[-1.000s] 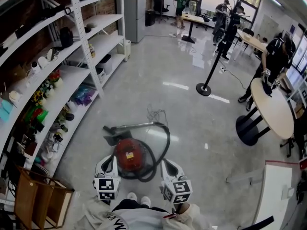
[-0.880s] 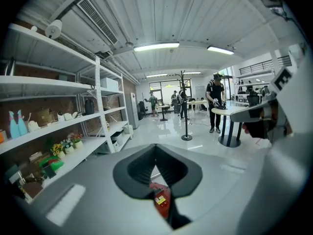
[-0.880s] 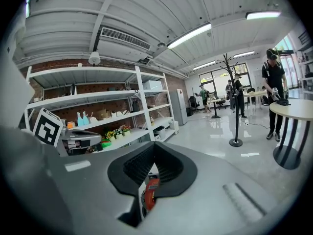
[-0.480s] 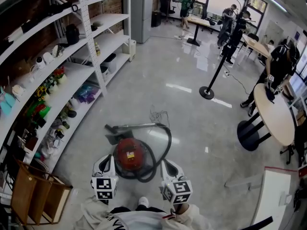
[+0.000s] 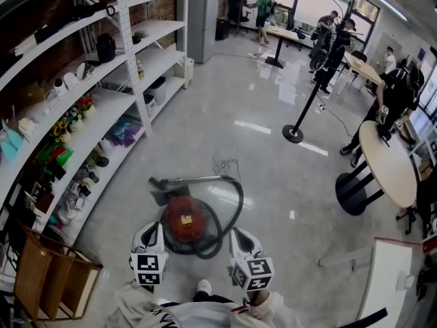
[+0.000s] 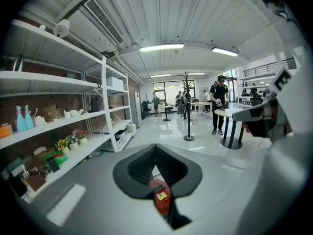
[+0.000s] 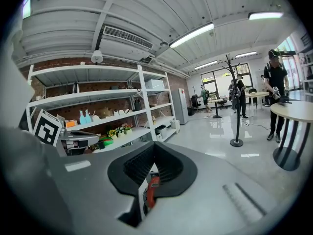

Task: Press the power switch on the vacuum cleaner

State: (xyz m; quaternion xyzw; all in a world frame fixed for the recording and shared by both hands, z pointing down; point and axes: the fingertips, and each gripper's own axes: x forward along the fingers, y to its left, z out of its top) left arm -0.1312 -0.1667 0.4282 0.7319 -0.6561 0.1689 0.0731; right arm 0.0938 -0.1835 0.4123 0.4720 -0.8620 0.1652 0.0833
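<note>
I keep my left claw (image 5: pixel 153 232) and right claw (image 5: pixel 239 236) both clenched on nothing, jaws pressed together. They hang low on either side of the red vacuum cleaner (image 5: pixel 184 222). It sits on the shiny floor (image 5: pixel 273 176) just ahead of my shoe (image 5: pixel 203 288), with its black hose (image 5: pixel 240 200) looped around it.

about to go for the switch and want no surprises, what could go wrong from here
1. The black hose loops round the red vacuum cleaner and runs close to the right gripper, so lowering that gripper could snag it.
2. The floor looks glossy, so a push might slide the vacuum instead of pressing the switch.
3. The switch itself can't be made out here, so the left gripper could land on the wrong spot.
</note>
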